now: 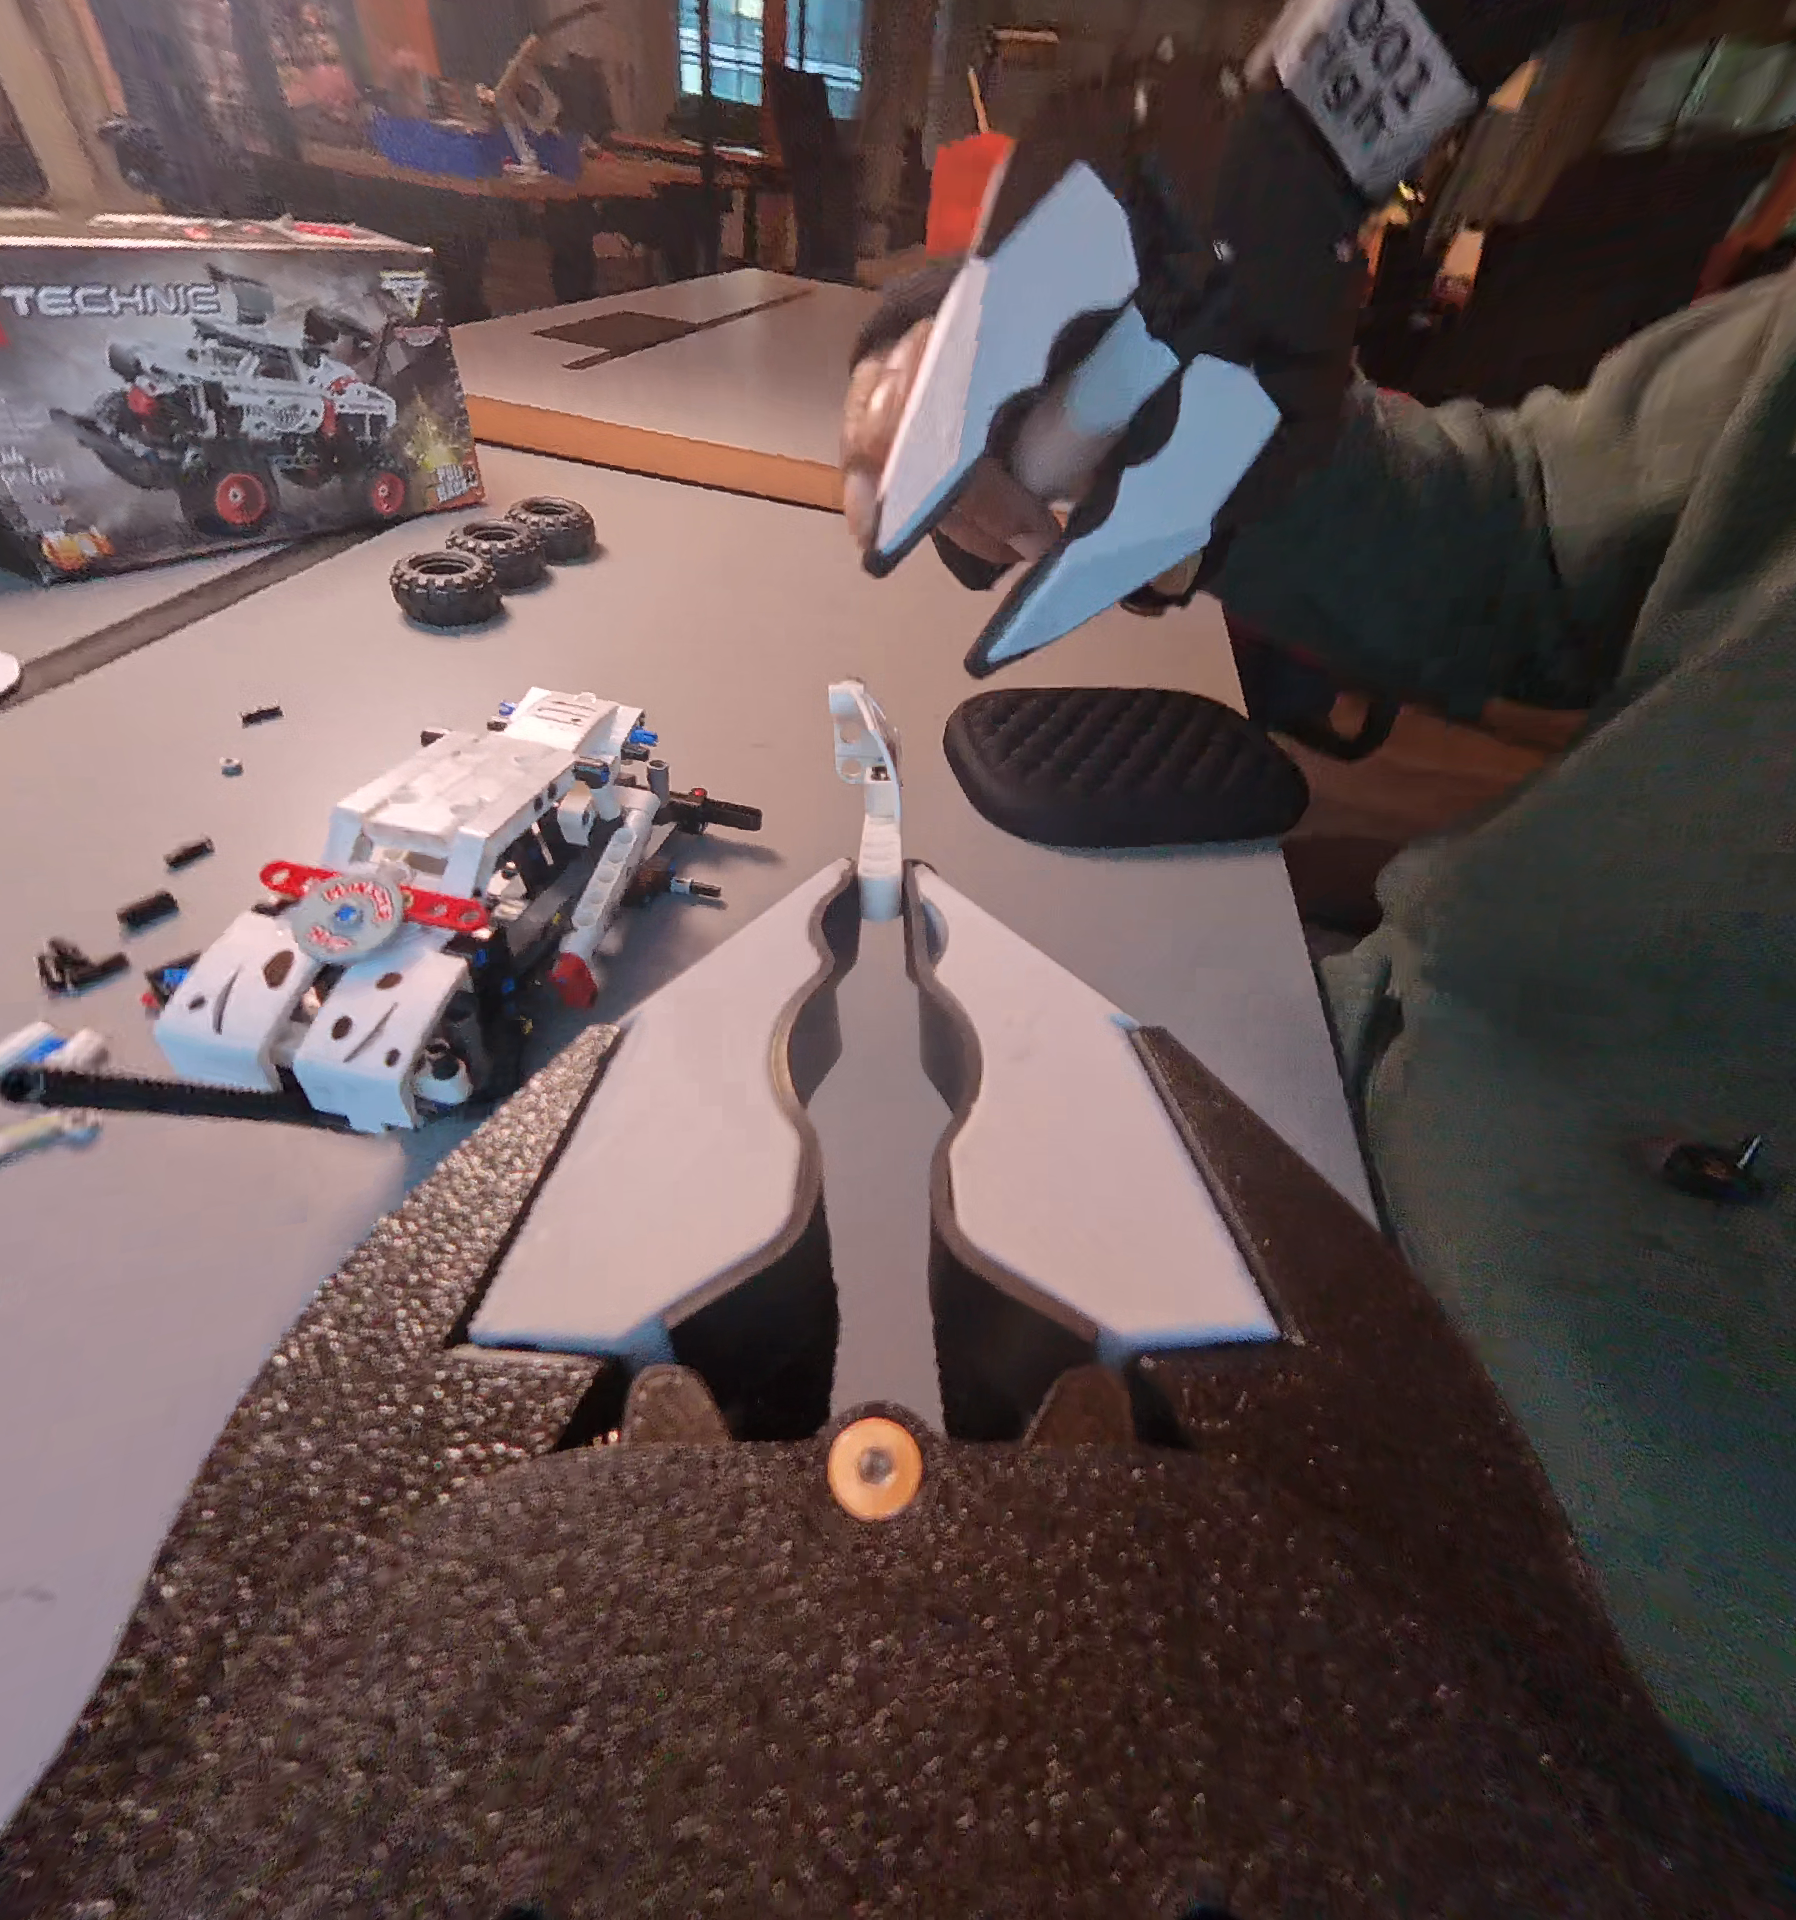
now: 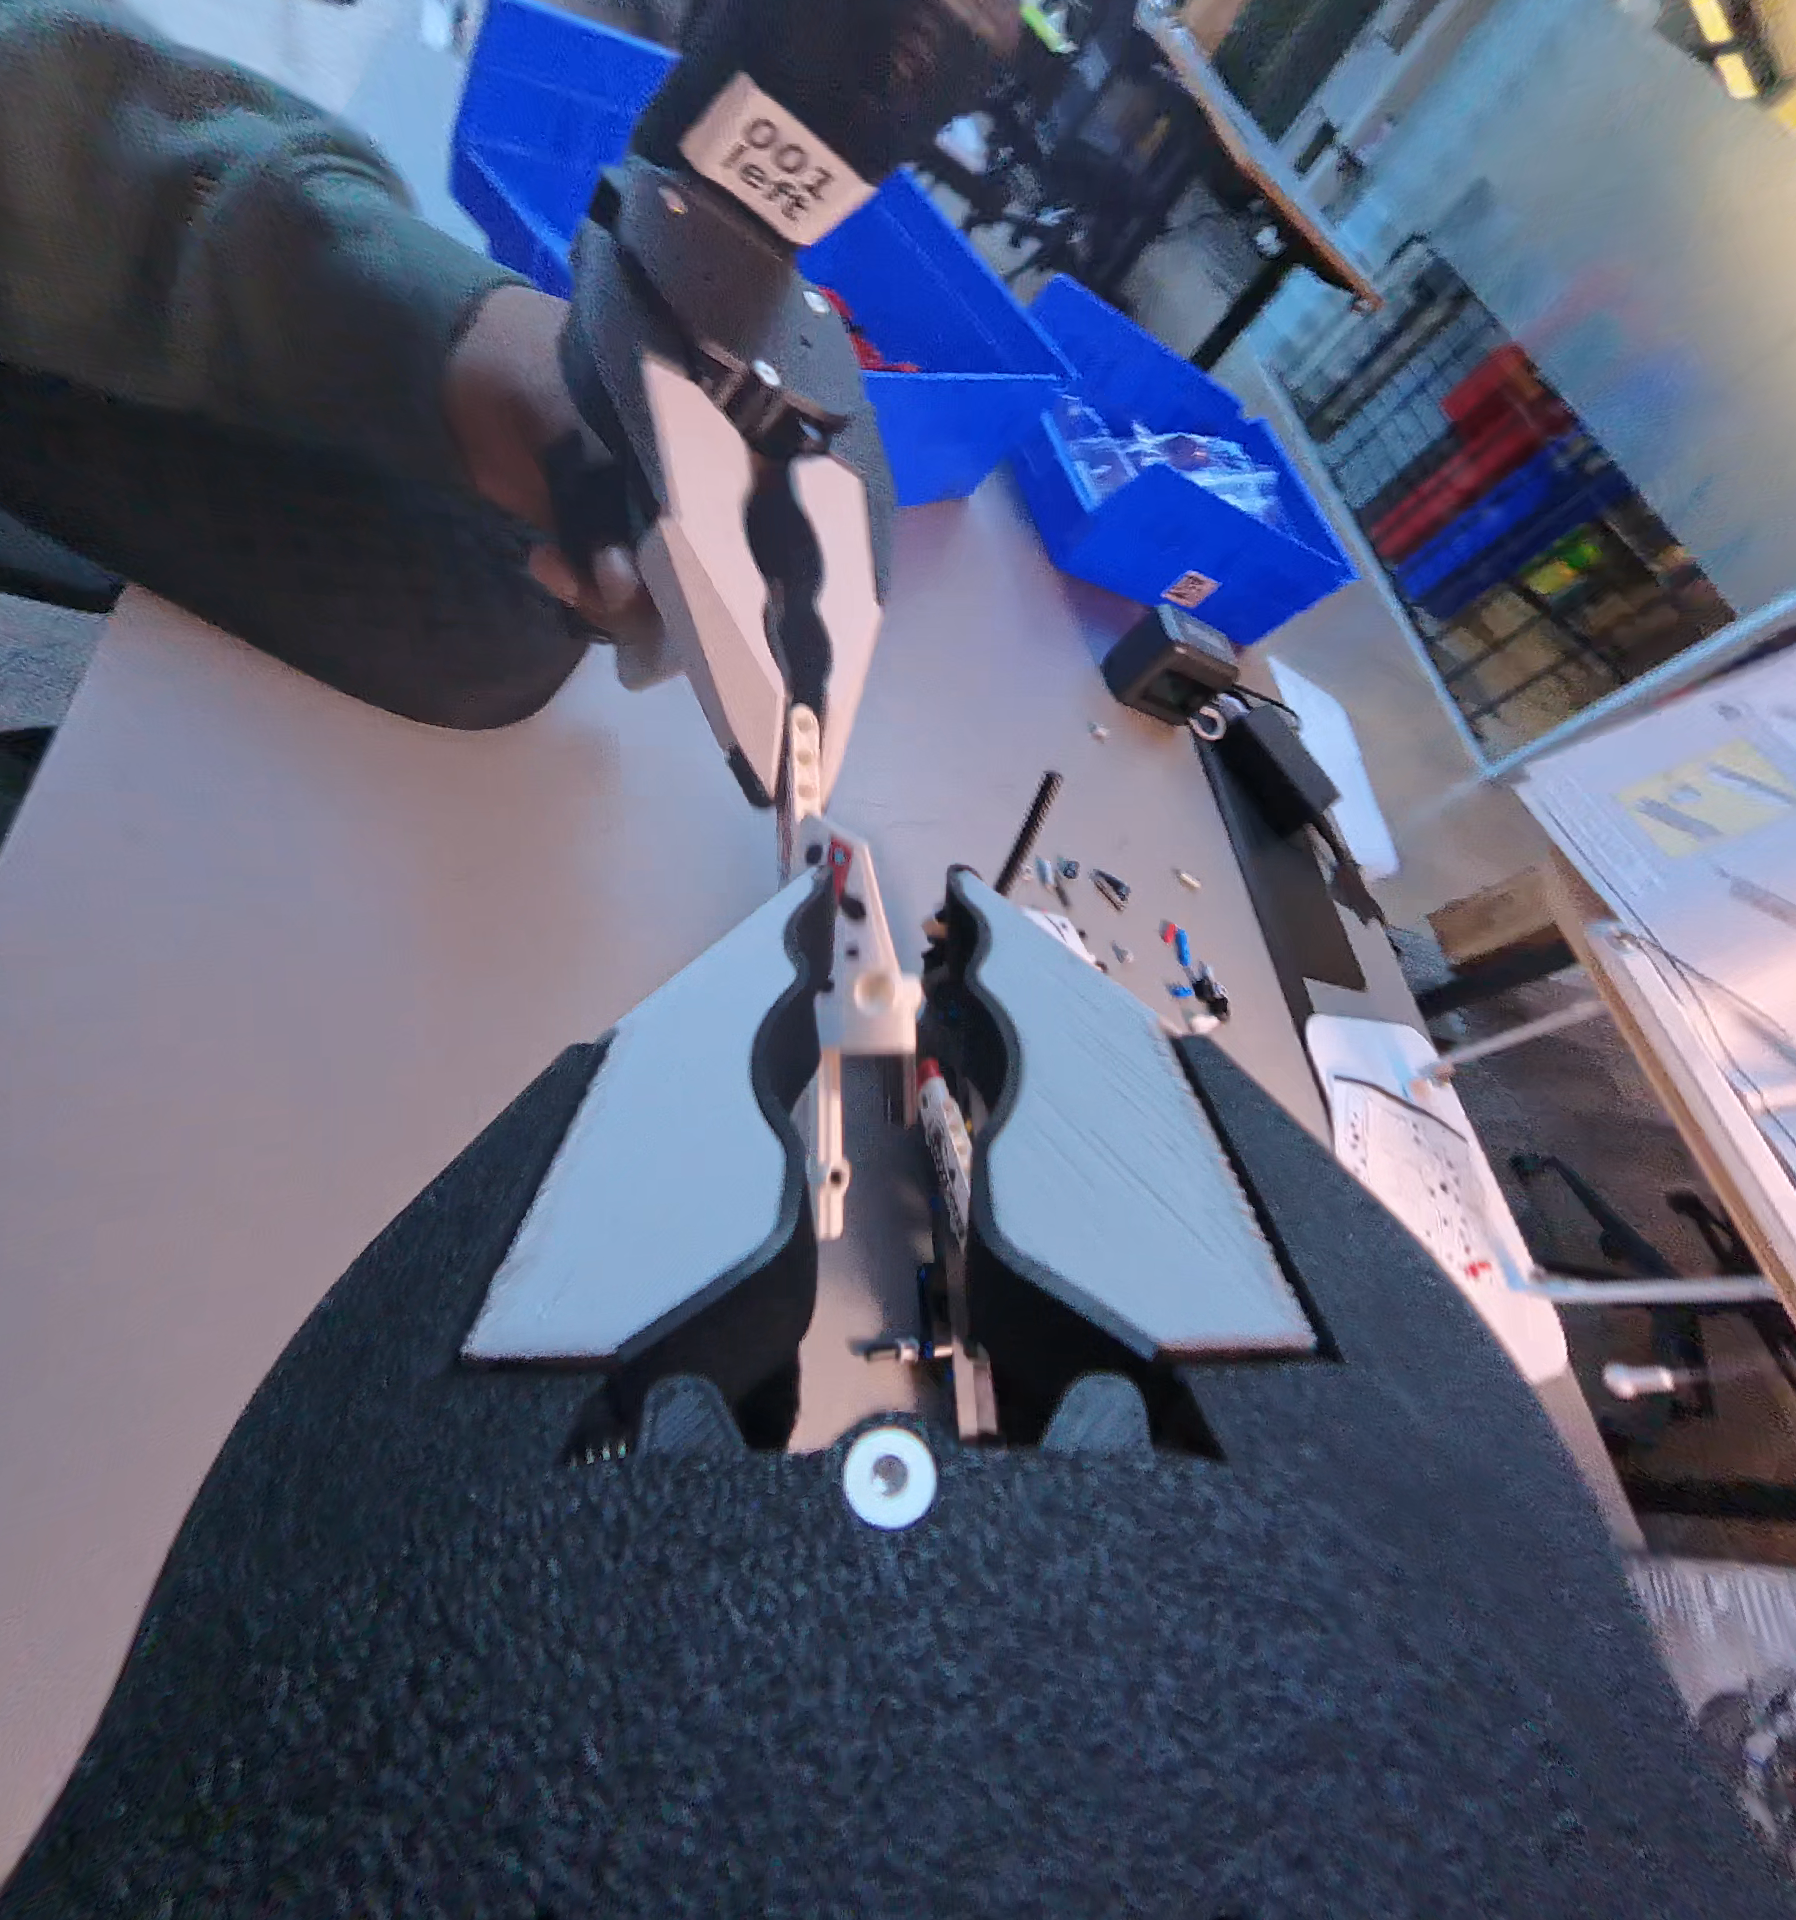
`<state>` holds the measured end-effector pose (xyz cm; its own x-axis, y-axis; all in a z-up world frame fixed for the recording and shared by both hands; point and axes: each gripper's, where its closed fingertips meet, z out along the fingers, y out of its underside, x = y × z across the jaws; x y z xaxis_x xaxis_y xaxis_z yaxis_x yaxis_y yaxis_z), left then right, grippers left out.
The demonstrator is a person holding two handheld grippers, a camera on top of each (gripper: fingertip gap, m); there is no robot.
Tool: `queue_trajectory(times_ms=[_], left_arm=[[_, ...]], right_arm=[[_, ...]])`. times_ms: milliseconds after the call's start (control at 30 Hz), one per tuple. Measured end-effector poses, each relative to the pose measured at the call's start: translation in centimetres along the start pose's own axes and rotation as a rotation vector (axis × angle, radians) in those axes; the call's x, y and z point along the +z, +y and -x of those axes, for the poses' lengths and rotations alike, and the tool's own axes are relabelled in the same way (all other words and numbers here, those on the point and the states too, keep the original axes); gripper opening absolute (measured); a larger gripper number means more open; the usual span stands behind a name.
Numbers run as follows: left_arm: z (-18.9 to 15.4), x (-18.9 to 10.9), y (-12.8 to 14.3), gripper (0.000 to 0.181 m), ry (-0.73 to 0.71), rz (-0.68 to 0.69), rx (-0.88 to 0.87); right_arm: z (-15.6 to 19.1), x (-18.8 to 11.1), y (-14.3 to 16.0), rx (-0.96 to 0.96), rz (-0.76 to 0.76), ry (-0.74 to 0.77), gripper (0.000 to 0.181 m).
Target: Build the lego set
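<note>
My left gripper (image 1: 878,883) is shut on the lower end of a slim white Lego piece (image 1: 863,764) and holds it upright above the grey table (image 1: 728,644). The right wrist view shows the left gripper (image 2: 785,764) and the piece (image 2: 863,987) too. My right gripper (image 2: 894,883) is open, with the piece's far end between its fingers, close to the left finger. It hangs just above and right of the piece in the left wrist view (image 1: 925,613). The half-built white truck (image 1: 406,914) lies on the table to the left.
The set's box (image 1: 187,395) and three black tyres (image 1: 494,551) stand at the far left. Small loose parts (image 1: 146,904) lie around the truck. A black oval pad (image 1: 1122,764) sits by the table's right edge. Blue bins (image 2: 1164,499) and instruction sheets (image 2: 1413,1164) are farther off. About 5 cm separates my left fingertips from my right.
</note>
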<state>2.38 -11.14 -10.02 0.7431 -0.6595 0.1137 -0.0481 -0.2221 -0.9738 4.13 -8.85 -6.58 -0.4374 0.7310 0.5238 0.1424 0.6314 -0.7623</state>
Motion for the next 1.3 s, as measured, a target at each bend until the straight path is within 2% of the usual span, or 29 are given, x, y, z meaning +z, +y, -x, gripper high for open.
queue_trajectory(times_ms=[100, 200, 367, 433, 533, 633, 733, 867, 933, 1033, 1100, 1300], left_arm=[[0.6, 0.7, -0.3, 0.007, 0.024, 0.045, 0.127], [1.8, 0.9, -0.2, 0.007, 0.02, 0.068, 0.206], [3.1, 0.1, 0.1, 0.007, 0.012, 0.025, 0.244], [3.7, -0.2, 0.4, 0.007, 0.01, 0.023, 0.243], [4.7, -0.9, 0.7, 0.007, 0.012, 0.01, 0.158], [7.3, -1.5, 2.8, 0.021, -0.071, 0.092, 0.049], [9.0, -1.2, 5.7, 0.021, -0.137, 0.205, -0.061], [10.5, -0.4, 7.1, 0.017, -0.236, 0.271, -0.125], [10.3, 0.0, 7.3, 0.017, -0.208, 0.28, -0.213], [8.7, 1.1, 7.0, 0.025, -0.069, 0.276, -0.409], [8.7, 1.4, 6.7, 0.024, -0.027, 0.25, -0.506], [9.5, 1.2, 6.4, 0.015, -0.021, 0.225, -0.555]], right_arm=[[0.6, 2.8, 0.0, -0.08, 0.129, -0.154, 0.024], [1.0, 4.5, 1.2, -0.058, 0.217, -0.313, 0.015], [0.2, 5.8, 1.8, 0.027, 0.255, -0.415, 0.013], [0.1, 6.4, 2.0, 0.051, 0.266, -0.44, 0.007], [-0.6, 7.4, 2.1, 0.121, 0.276, -0.428, 0.006], [-2.0, 8.0, 4.1, 0.124, 0.395, -0.373, 0.006], [-2.3, 8.7, 5.4, 0.183, 0.488, -0.381, 0.006], [-2.6, 9.5, 7.0, 0.228, 0.592, -0.39, 0.006], [-2.5, 9.8, 7.4, 0.256, 0.622, -0.414, 0.006], [-2.2, 10.1, 8.0, 0.259, 0.681, -0.447, 0.006], [-2.3, 10.1, 8.0, 0.257, 0.711, -0.458, 0.006], [-2.1, 10.1, 8.0, 0.245, 0.787, -0.519, 0.006]])
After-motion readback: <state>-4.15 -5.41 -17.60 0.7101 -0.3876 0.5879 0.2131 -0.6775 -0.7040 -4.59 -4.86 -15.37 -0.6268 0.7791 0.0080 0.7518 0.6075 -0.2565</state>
